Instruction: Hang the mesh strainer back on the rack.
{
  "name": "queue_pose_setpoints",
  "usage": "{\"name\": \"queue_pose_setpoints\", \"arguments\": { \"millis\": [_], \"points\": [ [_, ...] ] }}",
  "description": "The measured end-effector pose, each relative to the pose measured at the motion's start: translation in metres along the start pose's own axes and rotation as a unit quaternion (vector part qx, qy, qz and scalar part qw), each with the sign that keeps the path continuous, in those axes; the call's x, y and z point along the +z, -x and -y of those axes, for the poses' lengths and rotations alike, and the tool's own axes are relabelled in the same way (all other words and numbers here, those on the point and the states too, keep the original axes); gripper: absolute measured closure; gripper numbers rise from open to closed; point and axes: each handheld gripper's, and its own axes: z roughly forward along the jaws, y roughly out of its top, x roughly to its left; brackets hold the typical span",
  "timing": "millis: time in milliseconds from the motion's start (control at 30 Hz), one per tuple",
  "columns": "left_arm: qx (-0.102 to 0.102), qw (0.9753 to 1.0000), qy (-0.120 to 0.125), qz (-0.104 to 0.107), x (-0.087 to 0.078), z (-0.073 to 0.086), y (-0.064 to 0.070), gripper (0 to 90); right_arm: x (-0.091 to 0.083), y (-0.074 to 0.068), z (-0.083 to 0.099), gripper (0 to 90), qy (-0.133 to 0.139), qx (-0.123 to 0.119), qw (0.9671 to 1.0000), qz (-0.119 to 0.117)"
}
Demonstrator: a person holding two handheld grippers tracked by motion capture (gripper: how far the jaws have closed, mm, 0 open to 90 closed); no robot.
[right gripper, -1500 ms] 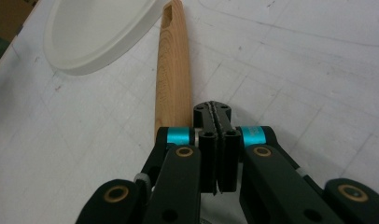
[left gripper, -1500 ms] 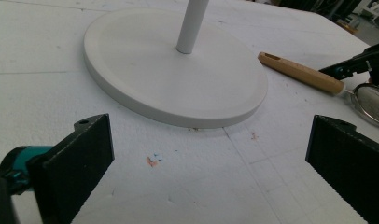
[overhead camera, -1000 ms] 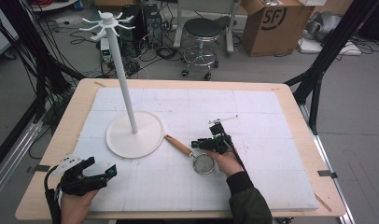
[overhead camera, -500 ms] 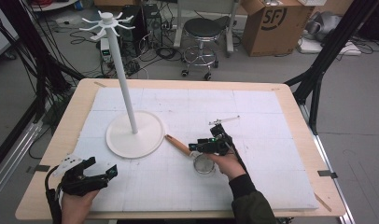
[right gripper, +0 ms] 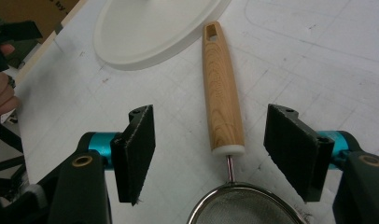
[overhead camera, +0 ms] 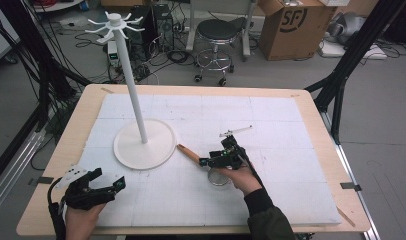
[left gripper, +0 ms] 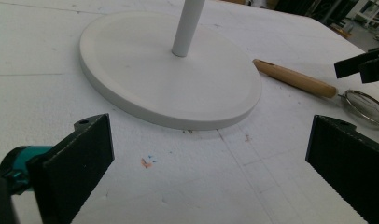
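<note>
Strainer point(right gripper: 229, 140) lies flat on white foam mat point(overhead camera: 291, 125), wooden handle tip just beside rack base point(overhead camera: 145, 143). Your right gripper point(right gripper: 211, 149) over handle near mesh end, jaws wide apart either side, not touching. Your left gripper point(left gripper: 201, 168) near front-left table edge, jaws spread, empty.

Grey floor behind the table point(overhead camera: 311, 107): a stool point(overhead camera: 218, 31), cardboard box point(overhead camera: 291, 22) (cables too).
</note>
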Motion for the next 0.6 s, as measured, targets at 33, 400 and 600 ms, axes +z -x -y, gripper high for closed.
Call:
{"name": "queue_pose_setpoints", "arguments": {
  "millis": [33, 400, 600],
  "points": [
    [0.001, 1.0000, 0.000, 0.001, 0.000, 0.000, 0.000, 1.6, 0.001, 0.000, 0.000, 33.4, -0.001, -0.001, 1.0000, 0.000],
    [0.000, 1.0000, 0.001, 0.003, 0.001, 0.000, 0.001, 1.6, 0.009, -0.002, 0.001, 33.5, -0.012, 0.002, 0.9999, 0.002],
    [-0.004, 1.0000, 0.004, 0.003, -0.001, 0.000, 0.001, 1.6, 0.013, -0.002, 0.001, 36.5, -0.017, 0.000, 0.9998, 0.007]
  ]
}}
